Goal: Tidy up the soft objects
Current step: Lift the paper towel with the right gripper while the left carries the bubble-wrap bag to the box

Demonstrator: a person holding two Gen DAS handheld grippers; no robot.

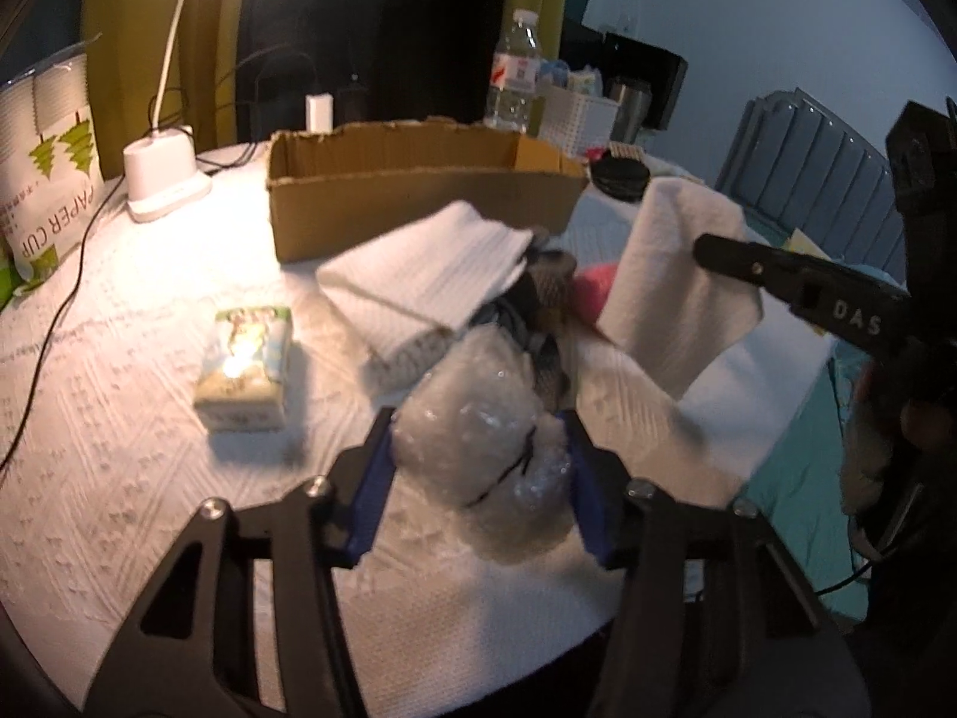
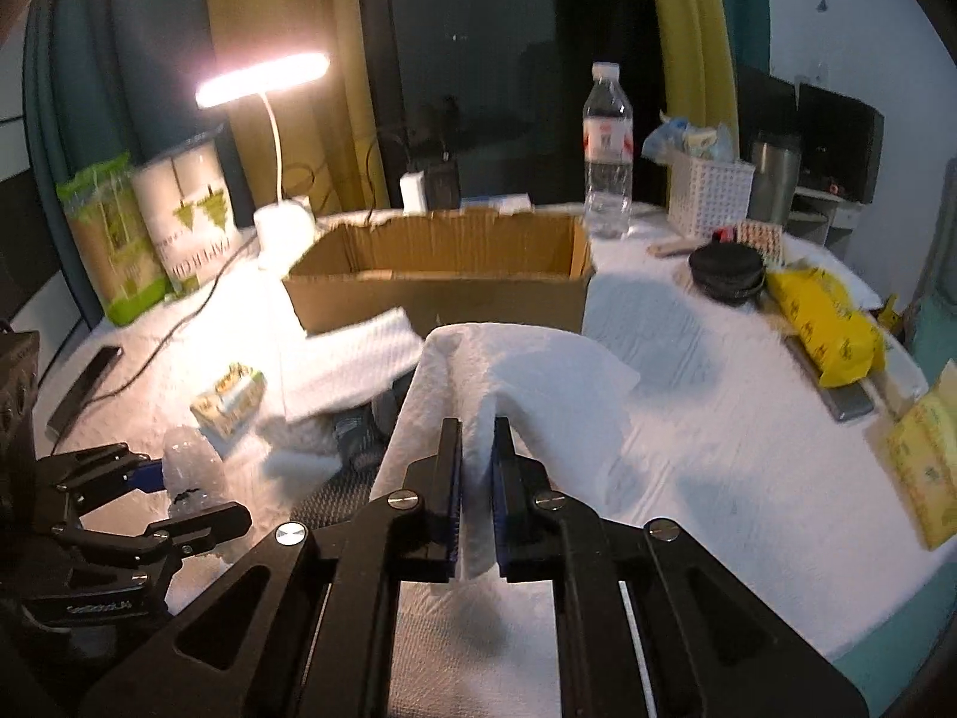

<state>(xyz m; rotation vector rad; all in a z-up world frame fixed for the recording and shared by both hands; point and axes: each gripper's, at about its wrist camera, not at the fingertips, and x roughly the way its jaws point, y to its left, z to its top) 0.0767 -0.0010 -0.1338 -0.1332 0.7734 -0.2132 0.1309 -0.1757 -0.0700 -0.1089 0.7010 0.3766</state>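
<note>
My left gripper (image 1: pixel 478 419) is shut on a clear bubble-wrap bundle (image 1: pixel 472 413), held just above the white tablecloth; it also shows in the right wrist view (image 2: pixel 191 466). My right gripper (image 2: pixel 477 425) is shut on a white towel (image 2: pixel 526 383) and lifts a fold of it; the towel shows in the left wrist view (image 1: pixel 676 287) too. A second folded white towel (image 1: pixel 430 275) lies over dark patterned cloth (image 1: pixel 538 299). A pink soft object (image 1: pixel 592 287) peeks out behind. The open cardboard box (image 1: pixel 418 191) stands behind them.
A tissue pack (image 1: pixel 245 365) lies left of the bundle. A desk lamp (image 1: pixel 161 173), cables, paper cup packs (image 1: pixel 48 167), a water bottle (image 2: pixel 607 155), a white basket (image 2: pixel 709 191), a black round case (image 2: pixel 727 272) and yellow packets (image 2: pixel 819 323) ring the table.
</note>
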